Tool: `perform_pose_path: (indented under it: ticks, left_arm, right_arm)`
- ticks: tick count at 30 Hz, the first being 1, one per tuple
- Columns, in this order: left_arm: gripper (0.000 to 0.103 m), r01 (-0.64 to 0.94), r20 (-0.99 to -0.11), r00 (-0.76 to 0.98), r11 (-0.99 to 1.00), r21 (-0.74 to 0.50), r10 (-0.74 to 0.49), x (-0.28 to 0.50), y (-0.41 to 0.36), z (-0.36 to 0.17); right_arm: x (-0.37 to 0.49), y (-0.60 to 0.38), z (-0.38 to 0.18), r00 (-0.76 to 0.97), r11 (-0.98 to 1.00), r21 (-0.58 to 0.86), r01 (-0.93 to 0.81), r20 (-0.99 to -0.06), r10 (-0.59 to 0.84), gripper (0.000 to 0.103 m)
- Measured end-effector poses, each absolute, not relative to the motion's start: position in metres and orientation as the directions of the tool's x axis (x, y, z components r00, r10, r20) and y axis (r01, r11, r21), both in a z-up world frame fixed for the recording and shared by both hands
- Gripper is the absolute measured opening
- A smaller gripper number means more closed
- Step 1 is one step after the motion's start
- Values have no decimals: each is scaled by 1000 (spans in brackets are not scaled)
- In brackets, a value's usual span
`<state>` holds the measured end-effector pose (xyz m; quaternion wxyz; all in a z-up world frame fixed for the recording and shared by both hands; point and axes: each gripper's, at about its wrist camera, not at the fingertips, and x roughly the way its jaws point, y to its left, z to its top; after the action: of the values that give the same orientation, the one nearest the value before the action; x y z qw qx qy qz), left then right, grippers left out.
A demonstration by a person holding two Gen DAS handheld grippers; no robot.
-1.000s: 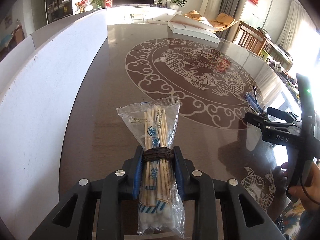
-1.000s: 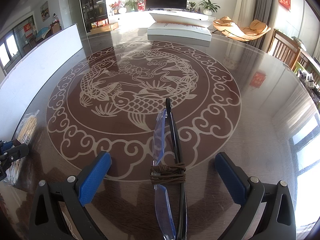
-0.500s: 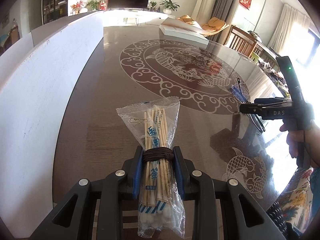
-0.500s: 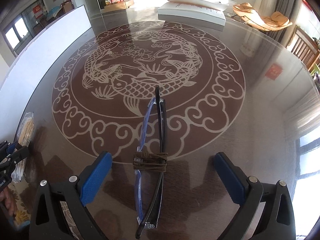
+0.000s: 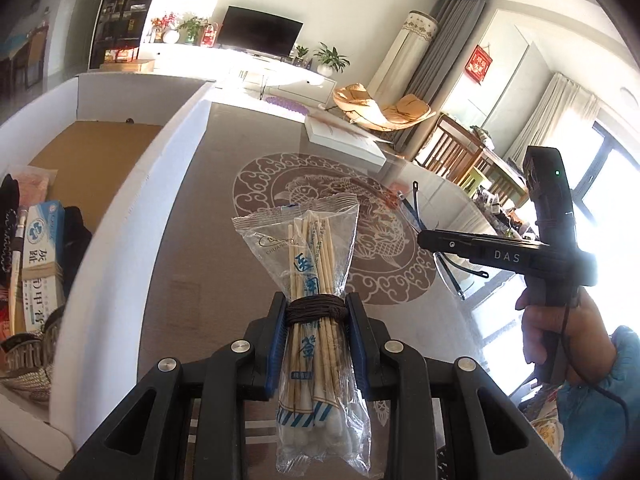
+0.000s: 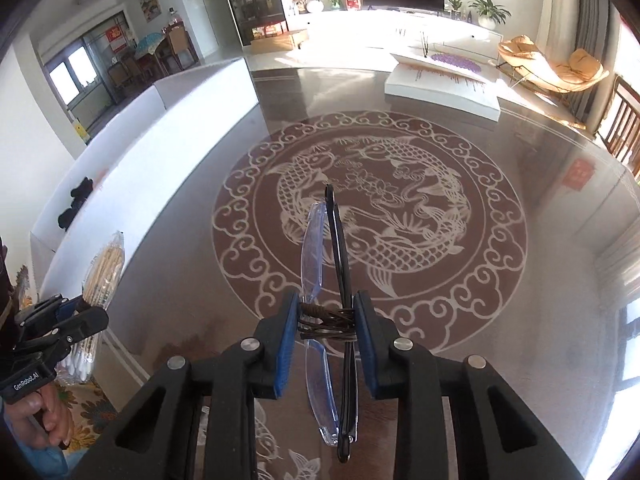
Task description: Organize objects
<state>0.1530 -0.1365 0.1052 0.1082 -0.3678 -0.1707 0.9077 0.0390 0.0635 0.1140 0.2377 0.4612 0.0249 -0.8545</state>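
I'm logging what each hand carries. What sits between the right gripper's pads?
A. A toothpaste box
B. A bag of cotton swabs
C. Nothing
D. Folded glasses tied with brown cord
D: the right wrist view shows the folded glasses, bound with brown cord, clamped between the right gripper's closing blue pads.

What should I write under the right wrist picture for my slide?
Right gripper closing on folded glasses above the fish-patterned table.
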Motion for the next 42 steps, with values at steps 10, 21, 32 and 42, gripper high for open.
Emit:
perform_pose_path:
  ticks: [10, 21, 32, 42]
  left_arm:
    - [28, 226, -687, -726, -933, -280, 30, 147, -303, 135]
    - [90, 363, -837, -545, -914, -179, -52, 126, -348, 80]
    - [96, 475, -805, -505, -879, 41, -311, 145, -328, 112]
    - [96, 513, -800, -517, -858, -4, -305, 165, -327, 129]
  right_arm:
    - [45, -161, 191, -309, -627, 351, 695, -641, -702, 29]
    - [2, -285, 103, -287, -689, 174, 704, -817, -500, 48]
    - [7, -236, 145, -351, -746, 176, 643, -797, -491, 99]
    - [36, -228, 165, -365, -746, 134, 652, -807, -464, 100]
